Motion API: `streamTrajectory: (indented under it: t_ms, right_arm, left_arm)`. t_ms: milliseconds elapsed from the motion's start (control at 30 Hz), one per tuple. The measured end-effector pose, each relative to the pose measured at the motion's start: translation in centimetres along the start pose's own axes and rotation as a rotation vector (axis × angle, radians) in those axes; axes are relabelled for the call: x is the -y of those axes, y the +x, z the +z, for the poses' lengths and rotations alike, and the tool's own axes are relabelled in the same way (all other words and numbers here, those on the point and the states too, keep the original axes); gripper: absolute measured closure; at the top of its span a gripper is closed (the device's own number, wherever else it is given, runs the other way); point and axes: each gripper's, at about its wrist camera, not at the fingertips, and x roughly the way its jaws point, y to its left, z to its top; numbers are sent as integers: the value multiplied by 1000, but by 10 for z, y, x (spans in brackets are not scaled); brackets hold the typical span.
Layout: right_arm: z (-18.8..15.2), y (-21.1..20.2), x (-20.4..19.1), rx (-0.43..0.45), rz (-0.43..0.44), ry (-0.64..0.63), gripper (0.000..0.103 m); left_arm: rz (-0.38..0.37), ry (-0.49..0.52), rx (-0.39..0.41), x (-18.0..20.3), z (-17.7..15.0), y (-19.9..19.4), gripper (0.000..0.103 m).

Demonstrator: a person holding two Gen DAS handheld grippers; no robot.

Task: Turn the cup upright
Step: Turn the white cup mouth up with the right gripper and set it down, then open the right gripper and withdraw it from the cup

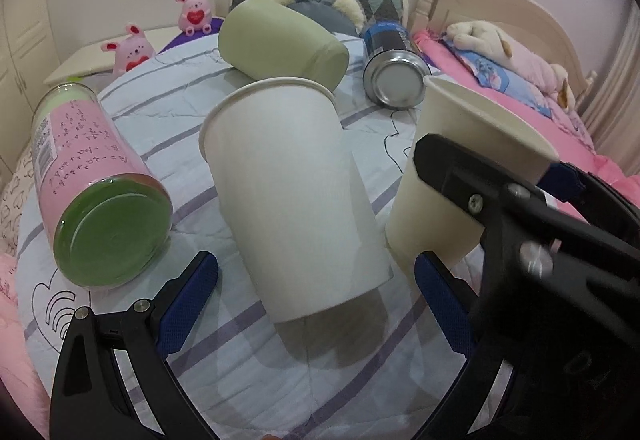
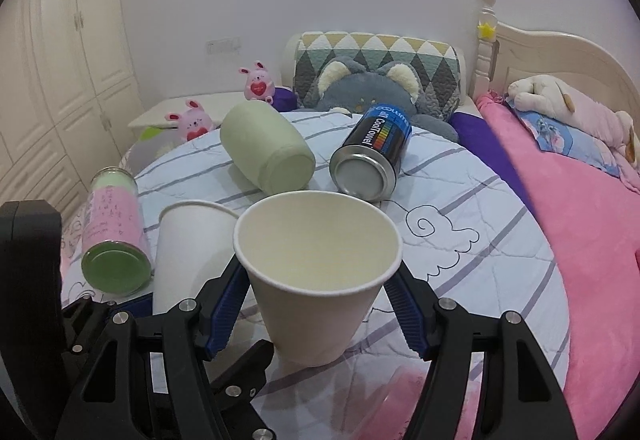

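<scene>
A white paper cup [image 1: 292, 196] lies on its side on the striped bedspread, mouth pointing away from me; it also shows in the right wrist view [image 2: 188, 252]. My left gripper [image 1: 316, 300] is open, its blue pads on either side of the cup's base, not touching. A second, cream paper cup [image 2: 320, 268] stands upright, mouth up. My right gripper [image 2: 316, 300] is shut on this cream cup just below its rim. In the left wrist view the cream cup [image 1: 448, 168] and the right gripper's black finger [image 1: 460, 176] are at the right.
A pink-labelled jar with a green lid [image 1: 92, 180], a pale green cup [image 1: 280, 40] and a dark spray can [image 1: 392, 68] all lie on their sides on the bedspread [image 1: 320, 380]. Plush toys, a patterned pillow and a pink blanket [image 2: 580, 240] lie behind and to the right.
</scene>
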Motion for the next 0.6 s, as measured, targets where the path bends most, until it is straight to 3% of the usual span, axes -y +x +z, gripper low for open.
streamTrajectory:
  t_ms: [33, 67, 600]
  right_arm:
    - [0, -1, 0, -2, 3, 2, 23]
    - [-1, -2, 0, -5, 4, 5, 22]
    - [-9, -42, 0, 55, -6, -1, 21]
  left_arm:
    - [-2, 1, 0, 0, 0, -1, 3]
    - [-3, 2, 2, 0, -1, -2, 3]
    - [-24, 10, 83, 3, -18, -43, 2]
